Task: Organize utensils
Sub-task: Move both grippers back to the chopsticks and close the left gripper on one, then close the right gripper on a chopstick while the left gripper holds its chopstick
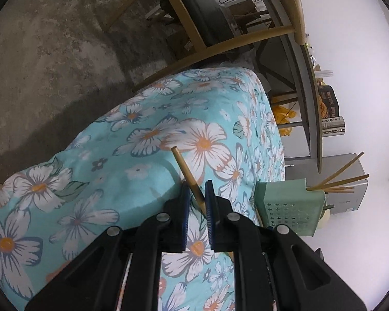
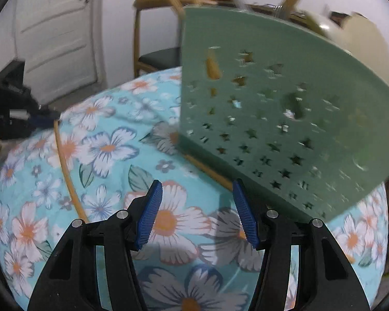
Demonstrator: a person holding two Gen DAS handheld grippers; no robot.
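The chopstick in the left gripper is a thin, stiff wooden stick, pinched between the blue pads partway along its length, so that one end juts forward and up over the flowered cloth of the table while the rest runs back under the fingers. It looks very light and rigid, but round and smooth, so I judge it could roll or pivot in the grip if it knocks against anything; a hold nearer the middle would keep it from swinging. The green holder, a perforated plastic box with star-shaped holes, stands near the table's right edge in the left wrist view, with several chopsticks already fanning out of its top. In the right wrist view the same holder fills the upper right, blurred, and seems tilted; whether it rests flat I cannot tell. It is probably light and easy to tip if a stick is pushed in at a slant, so the stick is best dropped in end first. The right gripper has its jaws apart with nothing between them, hovering over the cloth. Two more loose sticks lie on the table: one long one toward the left edge and another partly under the holder's lower side, both flat and thin enough to need pinching from the sides.
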